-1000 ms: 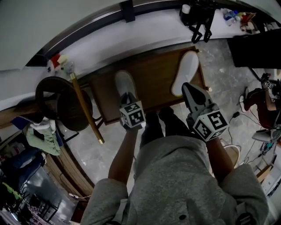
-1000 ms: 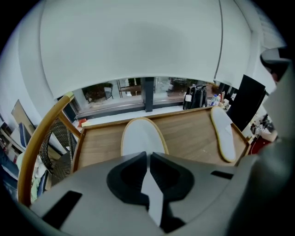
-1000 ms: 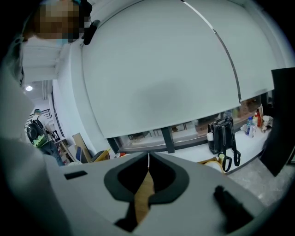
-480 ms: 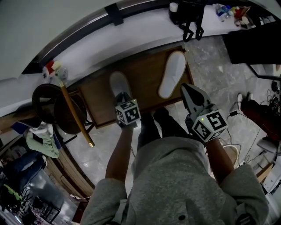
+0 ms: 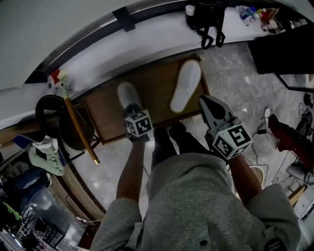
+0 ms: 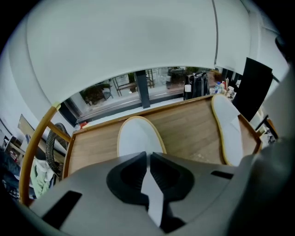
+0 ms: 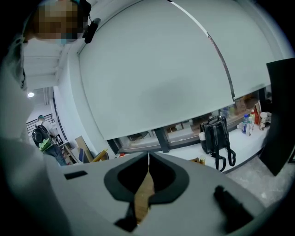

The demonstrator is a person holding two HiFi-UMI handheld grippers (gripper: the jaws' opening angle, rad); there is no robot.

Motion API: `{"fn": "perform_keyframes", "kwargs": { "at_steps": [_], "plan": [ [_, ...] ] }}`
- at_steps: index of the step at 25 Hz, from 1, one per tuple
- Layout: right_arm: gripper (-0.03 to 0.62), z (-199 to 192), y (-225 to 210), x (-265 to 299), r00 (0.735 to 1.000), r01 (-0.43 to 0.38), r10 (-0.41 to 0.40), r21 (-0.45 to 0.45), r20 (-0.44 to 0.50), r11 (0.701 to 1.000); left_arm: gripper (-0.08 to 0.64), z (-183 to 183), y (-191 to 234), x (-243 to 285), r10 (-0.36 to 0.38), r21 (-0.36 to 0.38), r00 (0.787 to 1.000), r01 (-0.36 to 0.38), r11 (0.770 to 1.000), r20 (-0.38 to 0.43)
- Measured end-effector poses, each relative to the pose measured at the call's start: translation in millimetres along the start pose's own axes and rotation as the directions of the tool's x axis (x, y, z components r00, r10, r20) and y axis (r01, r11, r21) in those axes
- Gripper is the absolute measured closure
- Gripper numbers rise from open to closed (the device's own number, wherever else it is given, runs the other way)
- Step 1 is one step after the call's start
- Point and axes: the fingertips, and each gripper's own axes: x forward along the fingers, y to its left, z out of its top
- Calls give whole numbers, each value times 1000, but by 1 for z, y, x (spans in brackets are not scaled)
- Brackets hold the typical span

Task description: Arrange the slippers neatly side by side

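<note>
Slippers, two white ones, lie on a low wooden table (image 5: 157,81) in front of the person. The left slipper (image 5: 127,94) sits toward the table's near left part, toe pointing away. The right slipper (image 5: 186,86) lies by the right edge, tilted so that its toe leans further right. Bare wood separates the pair, so they are well apart and not parallel. The left gripper (image 6: 147,156) points steeply down at the left slipper's near end. Its jaws are drawn almost together, with only a thin slit between the tips. The slipper's heel end runs in under them and white fills the slit, so they look pinched on that edge. The right gripper (image 7: 148,159) hangs over the table's near right corner, just short of the right slipper and not touching it. Its jaws are closed tip to tip with nothing held, and only brown wood shows through the gap behind the tips. Beyond the table a white ledge (image 5: 147,44) runs under a window. A black backpack (image 5: 208,19) stands on it, with some bottles (image 5: 257,14) further right. To the table's left stands a dark round stool (image 5: 61,115) with a wooden stick (image 5: 81,125) leaning across it. The floor (image 5: 235,73) is pale mottled stone.
</note>
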Motion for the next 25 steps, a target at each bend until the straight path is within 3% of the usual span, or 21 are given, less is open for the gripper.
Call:
{"fn": "perform_keyframes", "kwargs": {
  "at_steps": [11, 21, 25],
  "plan": [
    [566, 9, -13, -4, 999, -39, 39, -14, 19, 999, 525, 1, -6, -1, 34, 25, 999, -33, 999, -8],
    [566, 17, -14, -9, 996, -47, 47, -4, 70, 999, 361, 3, -8, -13, -22, -2, 1000, 22, 1000, -3],
    [566, 22, -19, -12, 994, -38, 38, 3, 98, 999, 347, 10, -5, -33, -20, -20, 998, 21, 1000, 61]
  ]
}}
